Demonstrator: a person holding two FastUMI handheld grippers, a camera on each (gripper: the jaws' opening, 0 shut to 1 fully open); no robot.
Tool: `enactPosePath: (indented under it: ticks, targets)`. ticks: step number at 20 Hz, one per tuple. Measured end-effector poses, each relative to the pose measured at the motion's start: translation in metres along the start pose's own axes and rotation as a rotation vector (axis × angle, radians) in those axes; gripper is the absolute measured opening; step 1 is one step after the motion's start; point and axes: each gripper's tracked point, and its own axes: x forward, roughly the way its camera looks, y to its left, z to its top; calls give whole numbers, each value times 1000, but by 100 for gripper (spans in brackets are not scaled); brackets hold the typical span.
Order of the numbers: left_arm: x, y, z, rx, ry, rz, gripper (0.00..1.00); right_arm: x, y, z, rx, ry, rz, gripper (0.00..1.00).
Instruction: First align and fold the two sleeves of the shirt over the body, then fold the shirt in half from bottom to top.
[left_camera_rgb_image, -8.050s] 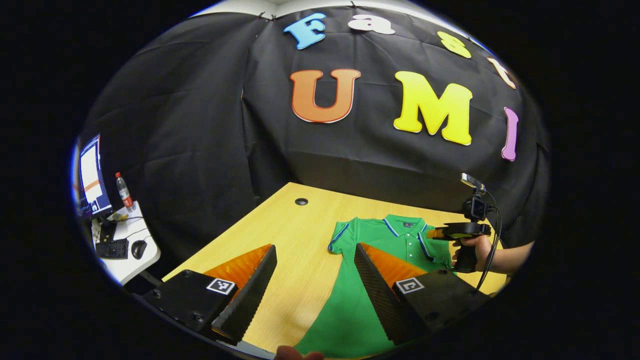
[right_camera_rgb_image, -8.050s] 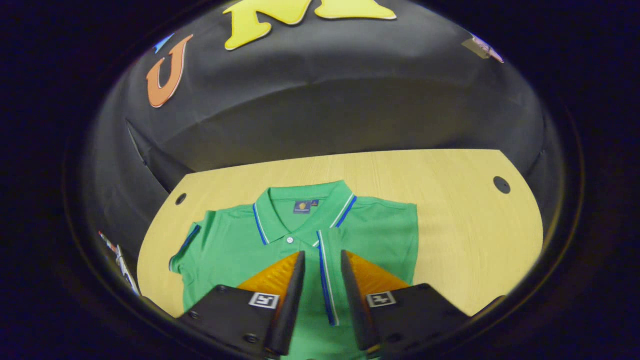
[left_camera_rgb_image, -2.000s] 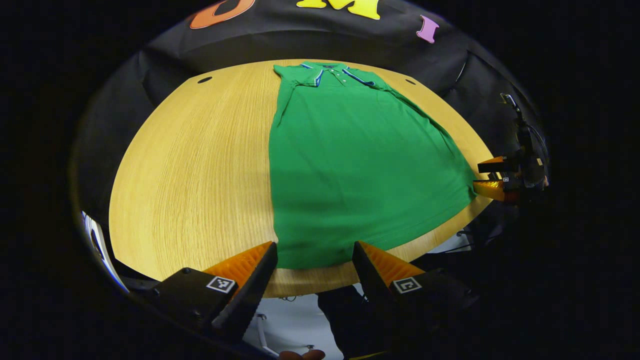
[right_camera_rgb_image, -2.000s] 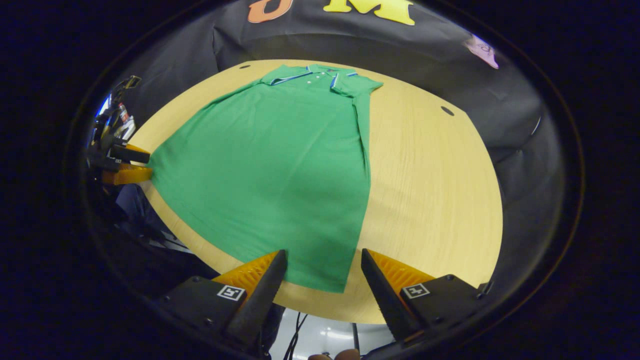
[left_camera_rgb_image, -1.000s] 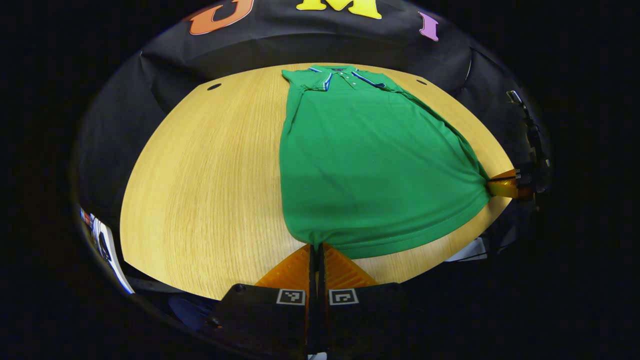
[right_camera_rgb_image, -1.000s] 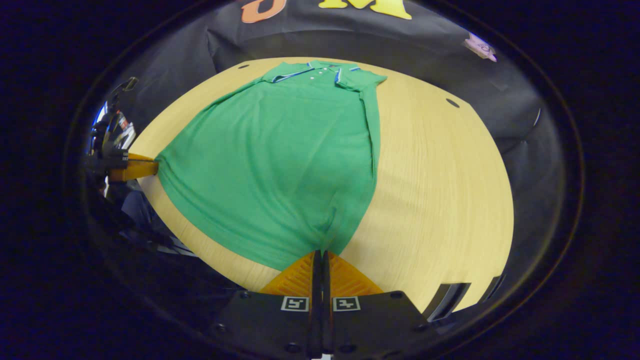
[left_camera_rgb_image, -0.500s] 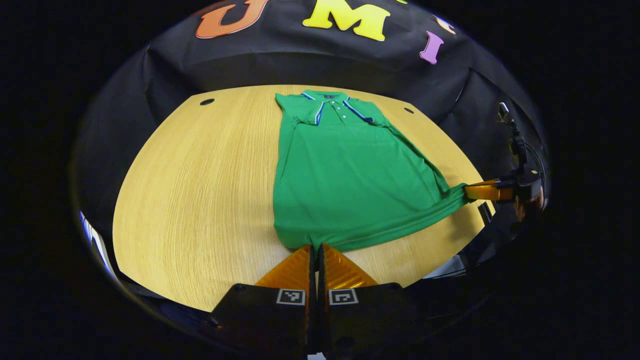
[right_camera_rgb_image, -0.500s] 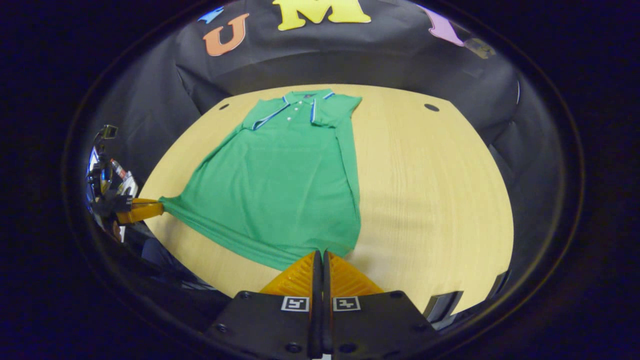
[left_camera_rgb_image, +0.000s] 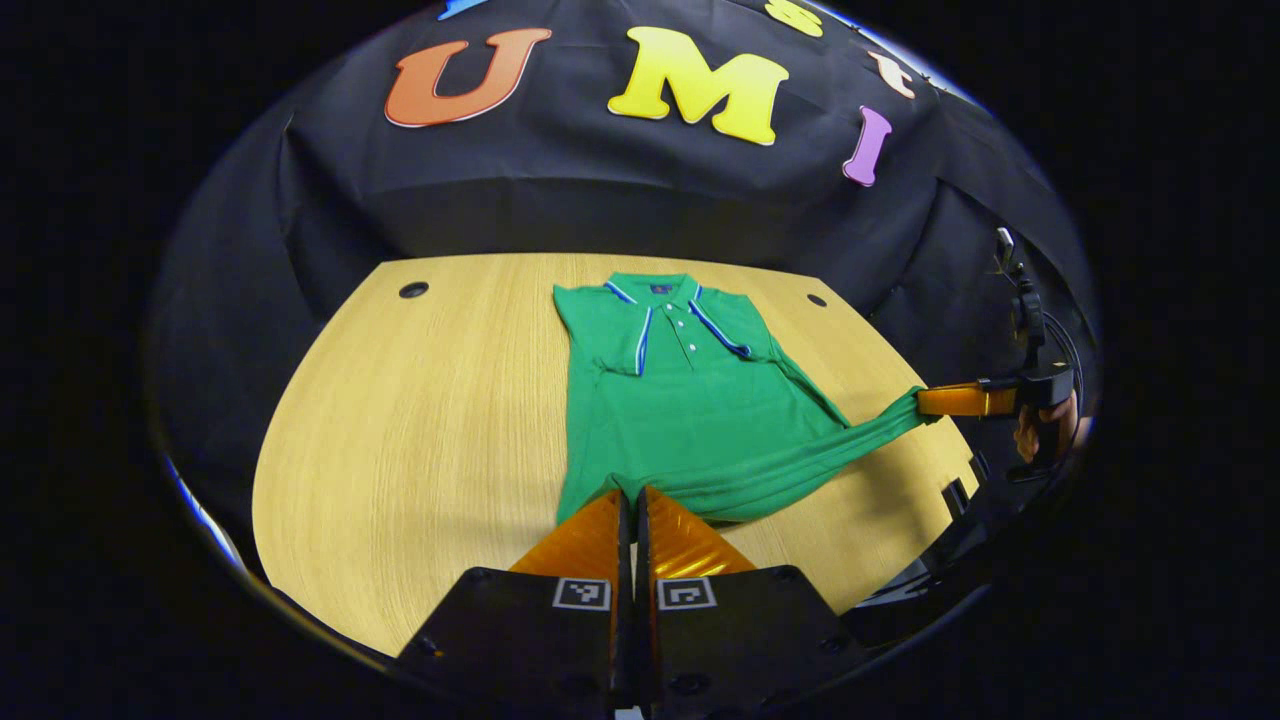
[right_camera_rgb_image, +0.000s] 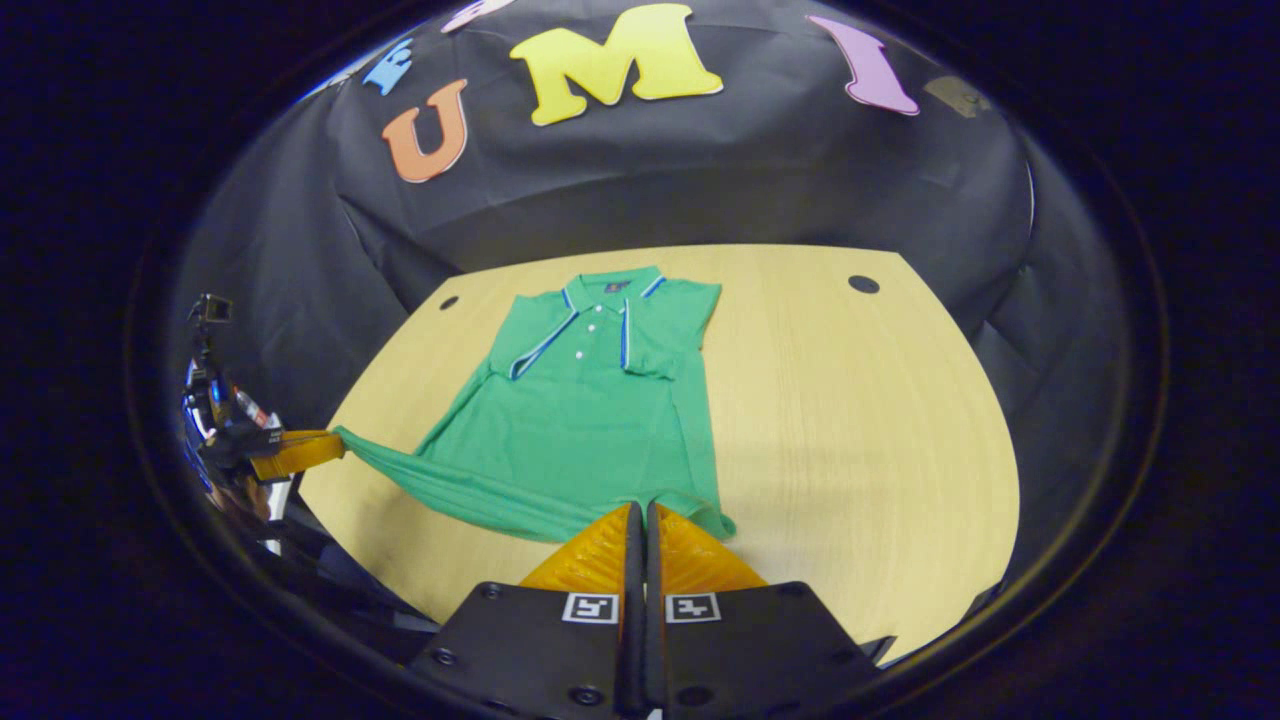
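Left gripper view: sleeves lie folded over shirt (left_camera_rgb_image: 690, 410).
Grippers: left gripper (left_camera_rgb_image: 632, 497) and right gripper (right_camera_rgb_image: 643, 510) each clamp a hem corner.
Left: bottom-to-top fold.

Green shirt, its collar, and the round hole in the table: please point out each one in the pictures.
green shirt (right_camera_rgb_image: 570, 420), right gripper view, flat middle of the body.
collar (left_camera_rgb_image: 655, 290), left gripper view, back of the collar.
round hole (right_camera_rgb_image: 863, 284), right gripper view, its dark centre.
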Motion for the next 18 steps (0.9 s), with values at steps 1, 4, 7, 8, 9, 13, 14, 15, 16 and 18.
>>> enactPosePath:
  ticks: [1, 4, 7, 8, 9, 13, 14, 15, 16, 18]
  targets:
    - [2, 3, 11, -5, -22, 1, 3, 2, 0, 11, 11, -10, 4, 2]
    - [14, 12, 48, -47, -78, -8, 3, 10, 2, 44, 47, -41, 22, 1]
    - [29, 24, 86, -45, -121, -13, 3, 22, 2, 85, 8, -84, 19, 2]
    - [34, 27, 99, -51, -135, -14, 3, 26, 4, 98, -9, -100, 18, 2]
    - [39, 31, 114, -64, -150, -16, 3, 31, 5, 112, -21, -113, 20, 2]
    - [59, 45, 169, -103, -215, -23, 3, 53, 13, 170, -54, -170, 25, 2]
    - [67, 48, 180, -101, -227, -20, 3, 60, 13, 183, -61, -183, 24, 2]
    - [74, 51, 190, -95, -238, -18, 3, 67, 13, 196, -67, -195, 22, 2]
    - [83, 55, 200, -96, -248, -15, 3, 75, 12, 209, -70, -208, 17, 2]
    - [102, 60, 216, -111, -256, -14, 3, 91, 7, 233, -68, -237, 8, 2]
